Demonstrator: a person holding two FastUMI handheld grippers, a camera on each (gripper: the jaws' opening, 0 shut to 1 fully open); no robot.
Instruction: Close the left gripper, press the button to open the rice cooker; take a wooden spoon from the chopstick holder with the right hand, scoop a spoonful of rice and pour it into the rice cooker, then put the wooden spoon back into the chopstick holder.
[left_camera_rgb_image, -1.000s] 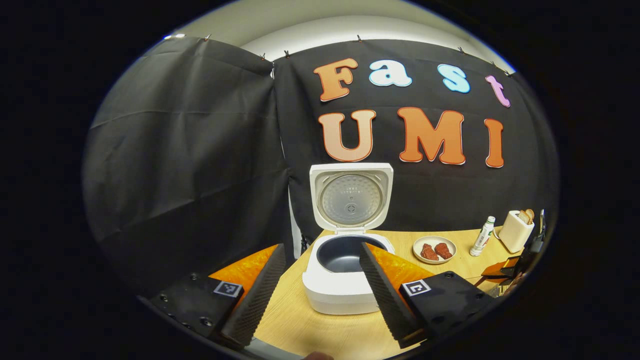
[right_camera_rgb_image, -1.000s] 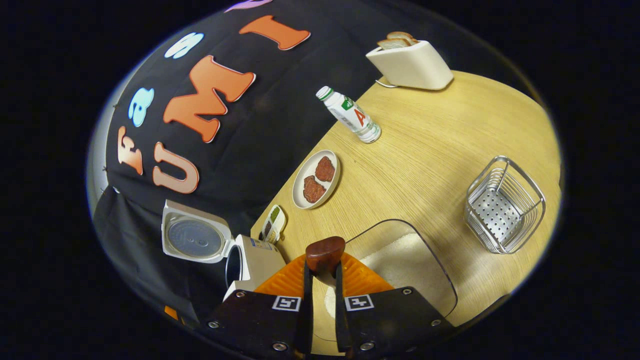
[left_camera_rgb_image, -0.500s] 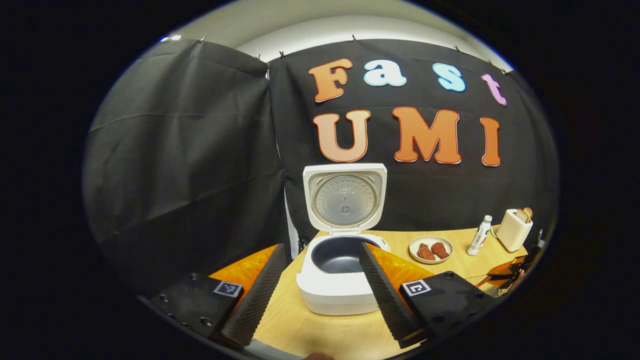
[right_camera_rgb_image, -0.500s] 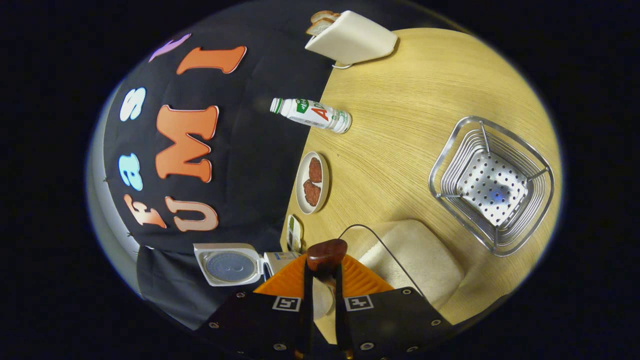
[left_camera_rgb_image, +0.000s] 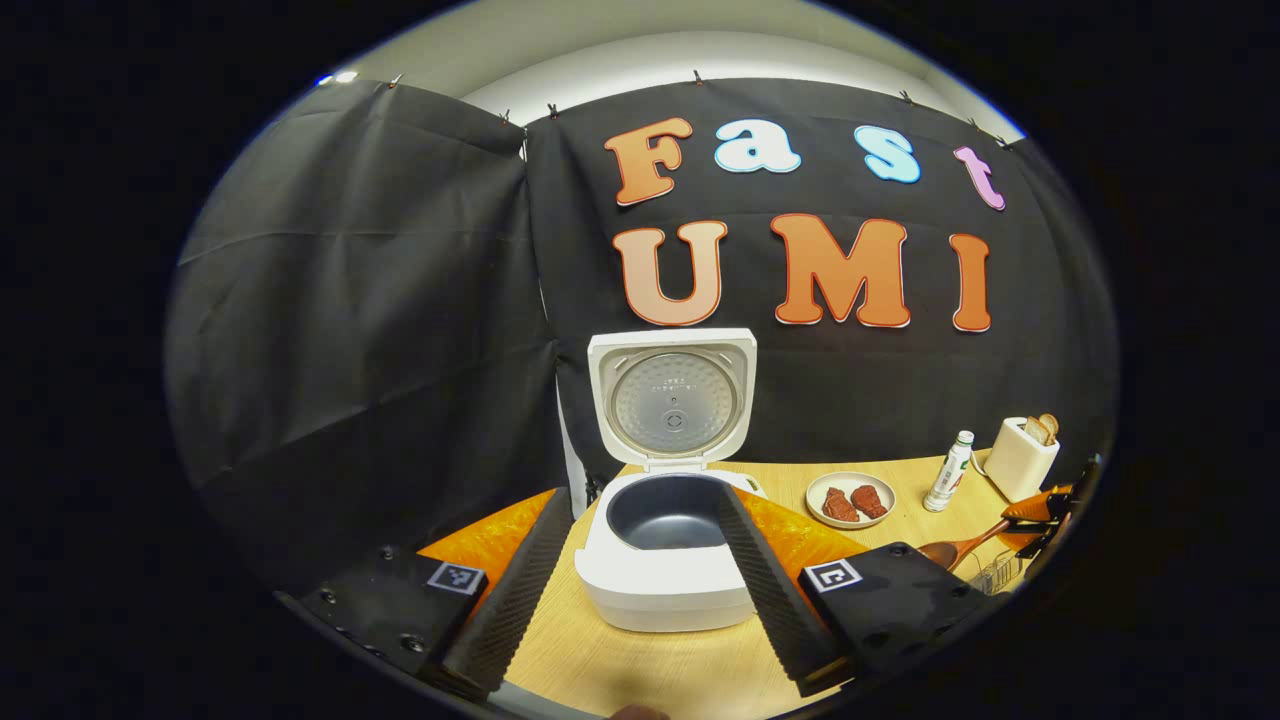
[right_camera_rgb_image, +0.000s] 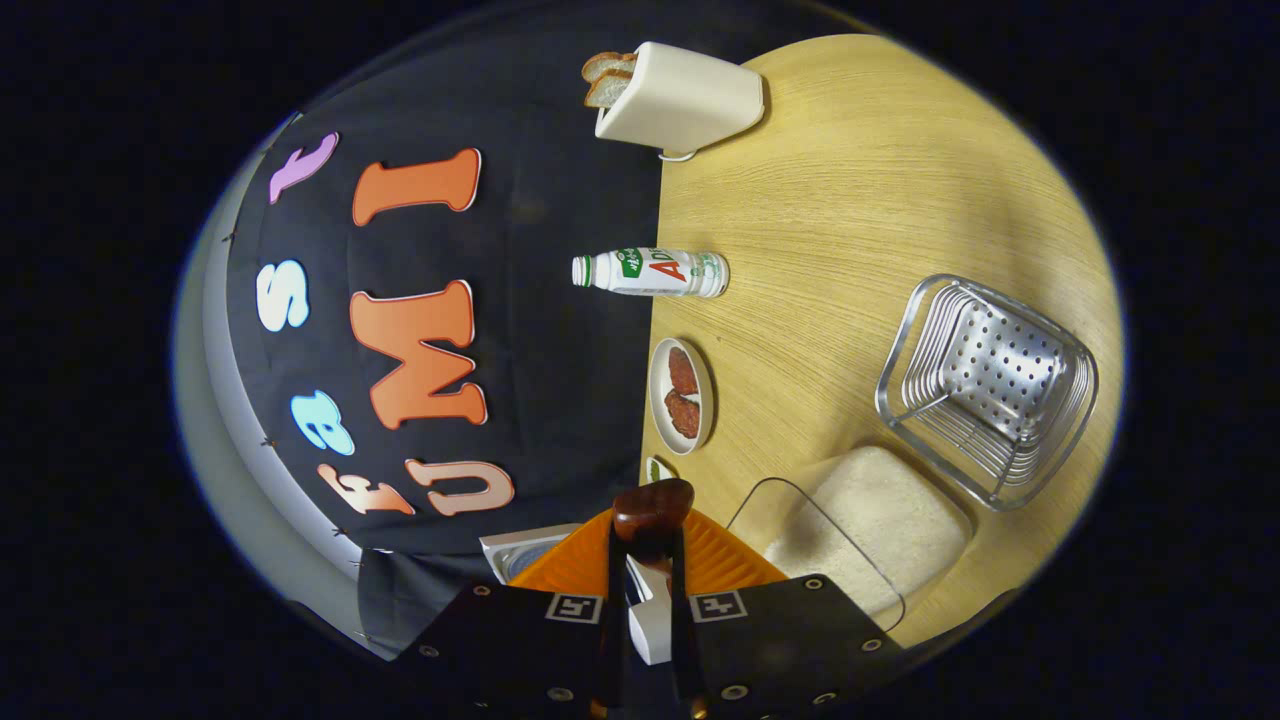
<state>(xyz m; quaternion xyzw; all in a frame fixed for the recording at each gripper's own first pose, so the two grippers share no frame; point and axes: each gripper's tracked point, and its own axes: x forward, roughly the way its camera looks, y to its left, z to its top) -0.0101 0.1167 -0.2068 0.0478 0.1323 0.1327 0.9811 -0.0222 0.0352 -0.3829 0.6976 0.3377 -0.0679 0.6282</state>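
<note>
The white rice cooker (left_camera_rgb_image: 655, 585) stands with its lid (left_camera_rgb_image: 672, 398) up and its dark pot bare. My left gripper (left_camera_rgb_image: 645, 600) is open in front of it, one finger on each side, touching nothing. In the left gripper view the right gripper (left_camera_rgb_image: 1050, 500) shows at the far right with the wooden spoon (left_camera_rgb_image: 960, 550) sticking out toward the cooker. My right gripper (right_camera_rgb_image: 648, 548) is shut on the wooden spoon (right_camera_rgb_image: 652, 508); this view is rolled sideways. The clear rice box (right_camera_rgb_image: 868, 520) lies just right of its fingers, and the wire chopstick holder (right_camera_rgb_image: 985, 385) beyond that. Part of the cooker (right_camera_rgb_image: 525, 553) peeks from behind its fingers.
On the wooden table (right_camera_rgb_image: 860, 200) by the back cloth stand a plate with two pieces of meat (right_camera_rgb_image: 682, 395), a small white bottle (right_camera_rgb_image: 650, 272) and a cream toaster with bread (right_camera_rgb_image: 680, 98). The same plate (left_camera_rgb_image: 850, 500), bottle (left_camera_rgb_image: 948, 472) and toaster (left_camera_rgb_image: 1020, 460) show right of the cooker.
The right gripper has rolled further and come away from above the rice box toward the cooker, spoon still held. The spoon now shows in the left gripper view. The left gripper stays open.
</note>
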